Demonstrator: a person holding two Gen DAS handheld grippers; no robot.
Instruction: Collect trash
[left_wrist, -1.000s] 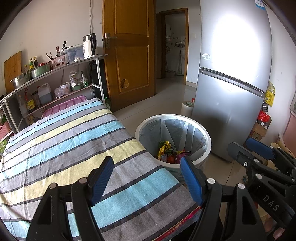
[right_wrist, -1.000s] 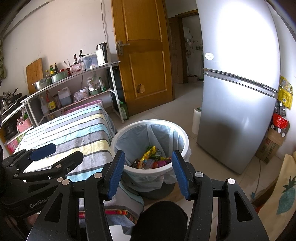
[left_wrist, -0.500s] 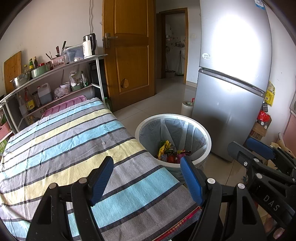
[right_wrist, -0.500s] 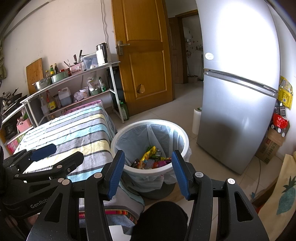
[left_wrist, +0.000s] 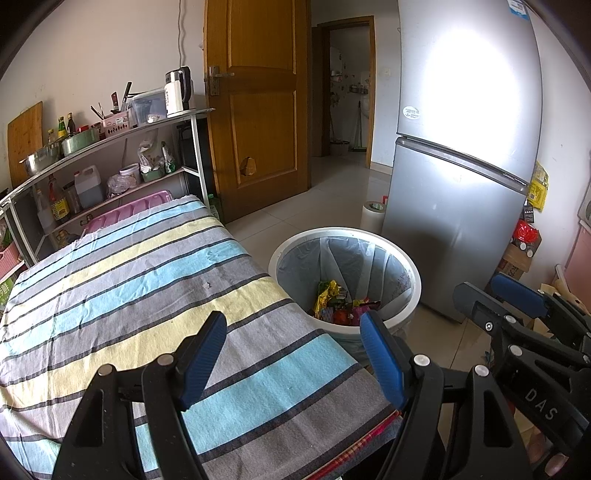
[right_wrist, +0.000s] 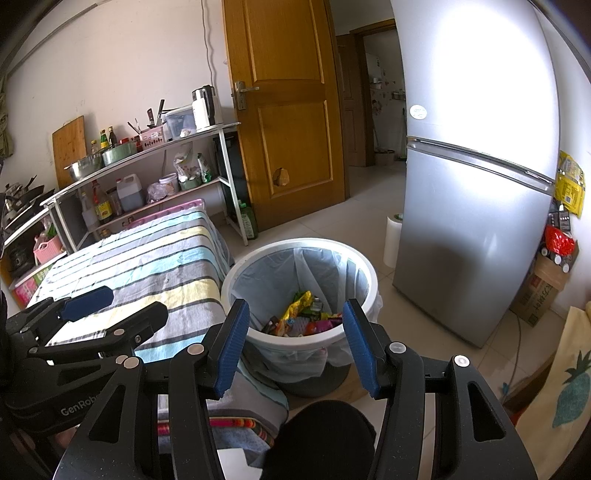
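Both grippers' jaws remain apart and empty; nothing has shifted.

Left wrist view: from above the striped tablecloth (left_wrist: 155, 295), tilted downward, toward door (left_wrist: 258, 110) and fridge (left_wrist: 461, 166). Right wrist view: from beside the table's near corner, close over the trash bin (right_wrist: 295, 338), same heading. Shared: bin, tablecloth, shelf rack (right_wrist: 147, 158), door, fridge.

bright daylit room, sharp focus; strong white glare on fridge door (left_wrist: 476, 110); fisheye bends edges, dark vignette in corners.
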